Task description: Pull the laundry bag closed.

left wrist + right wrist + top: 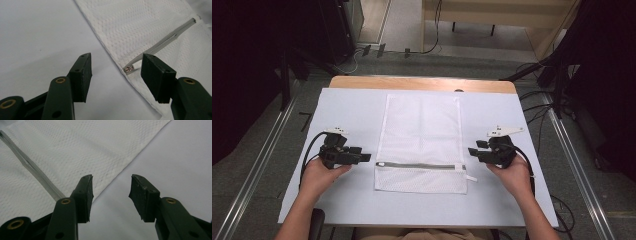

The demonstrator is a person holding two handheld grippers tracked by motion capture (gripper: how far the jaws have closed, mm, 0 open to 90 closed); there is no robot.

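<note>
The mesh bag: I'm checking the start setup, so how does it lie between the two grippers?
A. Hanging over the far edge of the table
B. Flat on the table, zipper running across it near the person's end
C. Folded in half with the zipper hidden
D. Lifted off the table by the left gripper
B: the mesh bag lies flat on the table, its zipper running across near the person's end, with both grippers open beside it.

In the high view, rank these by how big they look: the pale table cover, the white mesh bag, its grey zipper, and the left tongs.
Largest to smallest:
1. pale table cover
2. white mesh zippered bag
3. grey zipper
4. left tongs, shorter than the zipper but bulkier, so that order is unsure.
</note>
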